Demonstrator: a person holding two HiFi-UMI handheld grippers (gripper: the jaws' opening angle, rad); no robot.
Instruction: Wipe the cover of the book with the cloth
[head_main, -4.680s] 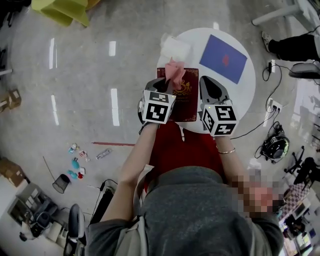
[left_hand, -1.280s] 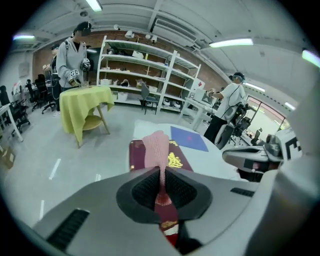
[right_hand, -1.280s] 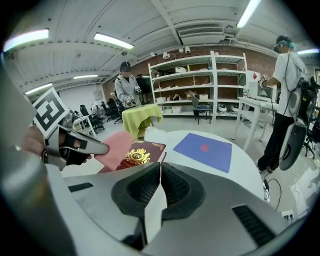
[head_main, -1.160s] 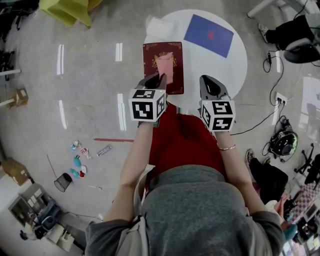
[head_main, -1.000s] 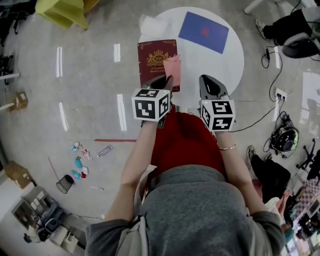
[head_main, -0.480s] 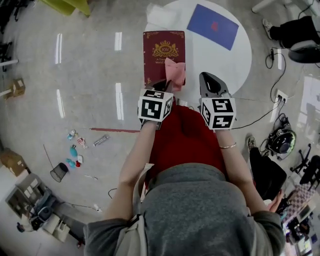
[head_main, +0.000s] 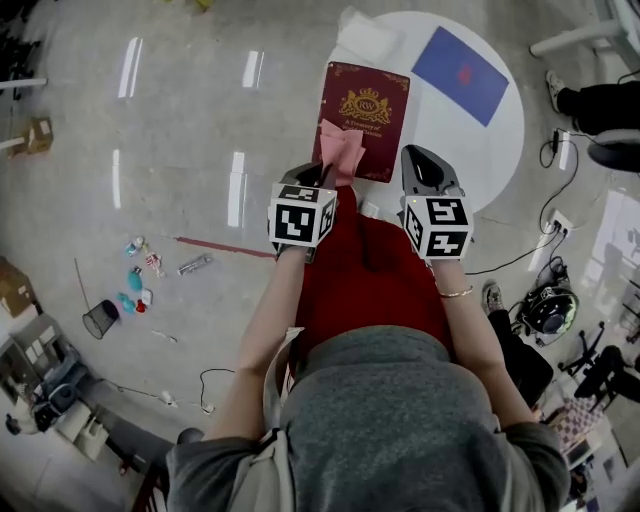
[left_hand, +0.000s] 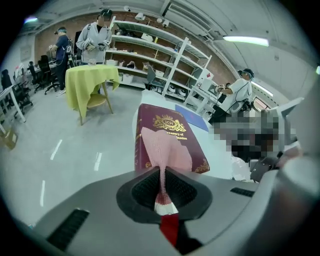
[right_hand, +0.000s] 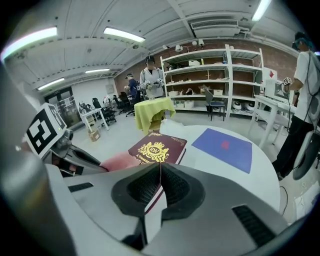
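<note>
One pink cloth (head_main: 342, 153), clamped in the left gripper (head_main: 316, 176), lies on one maroon book (head_main: 368, 108); the right gripper (head_main: 419, 158) has its jaws pressed together on nothing.

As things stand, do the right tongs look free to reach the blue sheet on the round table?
Probably yes: the right tongs are shut, empty, and only bare table lies between them and the blue sheet.

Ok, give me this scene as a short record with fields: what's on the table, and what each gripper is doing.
table: round, white
book: dark red with a gold crest, closed, flat at the table's left side
cloth: pink, lying on the book's near end
left gripper: shut on the cloth
right gripper: shut, nothing between its jaws, to the right of the book
other: blue sheet flat on the table's far right
</note>
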